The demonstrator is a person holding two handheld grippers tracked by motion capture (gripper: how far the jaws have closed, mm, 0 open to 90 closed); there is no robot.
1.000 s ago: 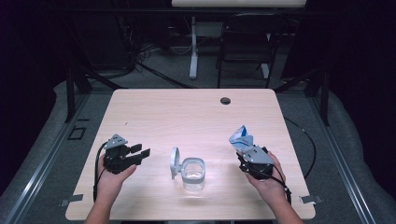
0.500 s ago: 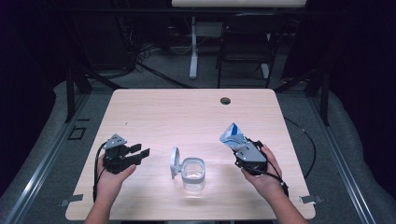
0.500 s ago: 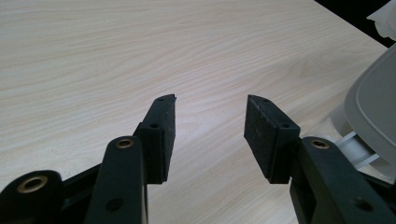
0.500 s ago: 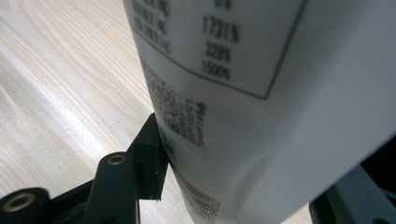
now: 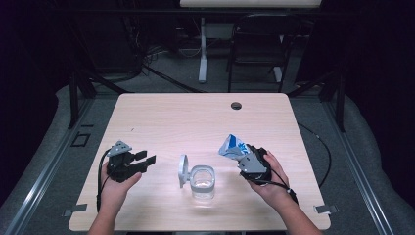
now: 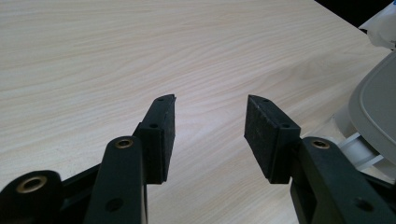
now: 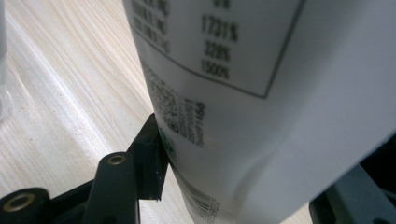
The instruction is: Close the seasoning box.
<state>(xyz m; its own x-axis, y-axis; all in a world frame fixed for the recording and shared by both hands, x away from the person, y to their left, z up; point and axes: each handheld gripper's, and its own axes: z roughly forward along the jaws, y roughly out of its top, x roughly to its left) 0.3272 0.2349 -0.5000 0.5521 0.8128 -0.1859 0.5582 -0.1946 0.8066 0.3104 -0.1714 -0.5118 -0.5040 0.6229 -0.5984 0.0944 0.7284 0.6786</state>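
Nearest me, my left gripper (image 5: 147, 160) sat at eight o'clock on the table (image 5: 166, 117), jaws spread and empty, pointing toward the jar as if ready to steady it. My right gripper (image 5: 247, 157) at four o'clock pinched a white-and-blue packet (image 5: 233, 146) across its width, tilted toward the centre, I judged so it could pour. The clear jar (image 5: 202, 179) stood open at six o'clock between them, its hinged lid (image 5: 182, 170) swung upright on its nine o'clock side. The packet's mouth was too small to make out, and its small print (image 7: 187, 116) was blurred. Far off at twelve o'clock lay a dark cable hole (image 5: 236, 105).
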